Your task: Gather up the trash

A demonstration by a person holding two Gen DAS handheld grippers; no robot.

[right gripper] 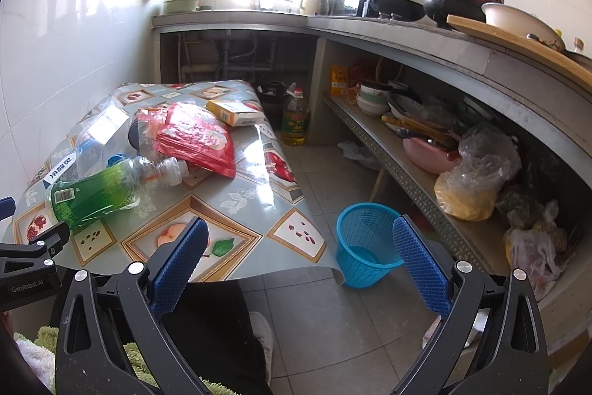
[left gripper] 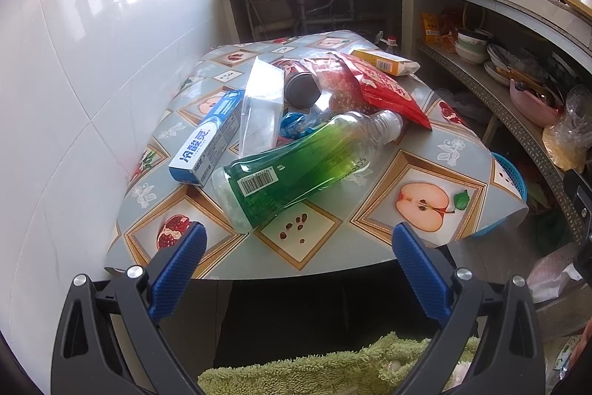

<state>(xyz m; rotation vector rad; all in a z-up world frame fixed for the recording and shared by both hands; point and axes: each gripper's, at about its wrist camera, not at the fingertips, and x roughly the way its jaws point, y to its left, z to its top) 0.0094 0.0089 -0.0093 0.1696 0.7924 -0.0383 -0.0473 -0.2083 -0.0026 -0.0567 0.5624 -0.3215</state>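
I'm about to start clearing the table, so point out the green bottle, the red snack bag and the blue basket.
green bottle (left gripper: 296, 165), left wrist view, on the middle of its green body.
red snack bag (right gripper: 199, 139), right wrist view, on its printed front.
blue basket (right gripper: 364, 243), right wrist view, on its mesh inner wall.

Glossy tablecloth, clear plastic bottle, woven plastic basket, textured pads.

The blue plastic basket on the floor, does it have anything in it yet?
Empty, as far as shows: the blue plastic basket stands upright, its visible inside and bottom bare.
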